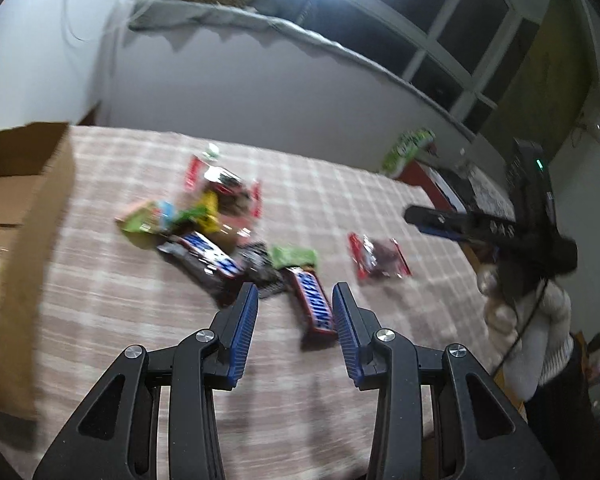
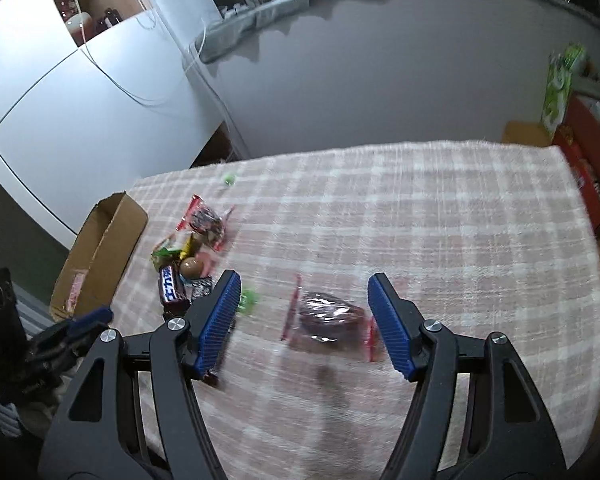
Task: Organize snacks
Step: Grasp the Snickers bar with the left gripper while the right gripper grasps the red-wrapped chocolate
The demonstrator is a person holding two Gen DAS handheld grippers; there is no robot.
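A pile of wrapped snacks lies on the pink checked tablecloth. My left gripper hovers open above the cloth, and a Snickers bar shows through its gap, untouched. A second Snickers bar lies left of it. An open cardboard box stands at the table's left end. My right gripper is open over a clear bag with red edges, its pads well apart from the bag. The same view shows the box and the pile to the left.
In the left wrist view the right gripper and a cream sleeve are at the right. A red cabinet with a green pack stands beyond the table's right edge. A white cupboard stands at the left.
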